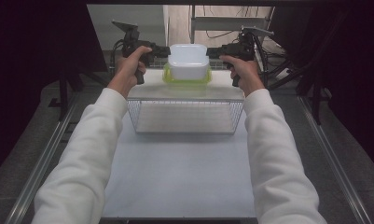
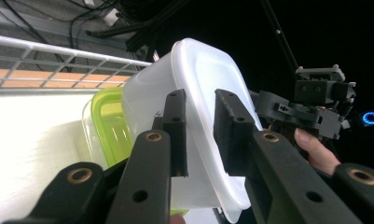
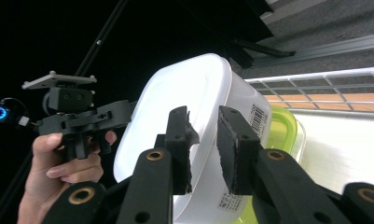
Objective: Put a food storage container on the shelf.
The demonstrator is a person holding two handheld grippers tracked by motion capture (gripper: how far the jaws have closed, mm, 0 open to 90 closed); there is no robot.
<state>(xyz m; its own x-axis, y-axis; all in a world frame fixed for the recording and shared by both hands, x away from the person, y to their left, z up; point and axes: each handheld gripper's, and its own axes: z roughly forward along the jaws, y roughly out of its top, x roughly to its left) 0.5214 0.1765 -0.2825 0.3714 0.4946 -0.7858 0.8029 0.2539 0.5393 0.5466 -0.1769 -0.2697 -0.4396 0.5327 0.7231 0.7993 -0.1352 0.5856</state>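
Note:
A white plastic container (image 1: 188, 60) is held bottom up between my two grippers, just over a green-rimmed clear container (image 1: 187, 80). My left gripper (image 1: 163, 51) is shut on the white container's left rim, and my right gripper (image 1: 213, 52) is shut on its right rim. In the left gripper view the jaws (image 2: 201, 135) pinch the white container (image 2: 198, 84), with the green container (image 2: 107, 126) beneath it. The right gripper view has my jaws (image 3: 205, 149) clamped on the white container (image 3: 175, 107) above the green container (image 3: 282, 135). I cannot tell whether the two containers touch.
A wire basket (image 1: 184, 116) stands mid-table; the green container appears to sit inside it by the far wall (image 2: 58, 65). The white tabletop (image 1: 180, 177) lies in front. Dark curtains and metal rails flank the table; cables hang behind.

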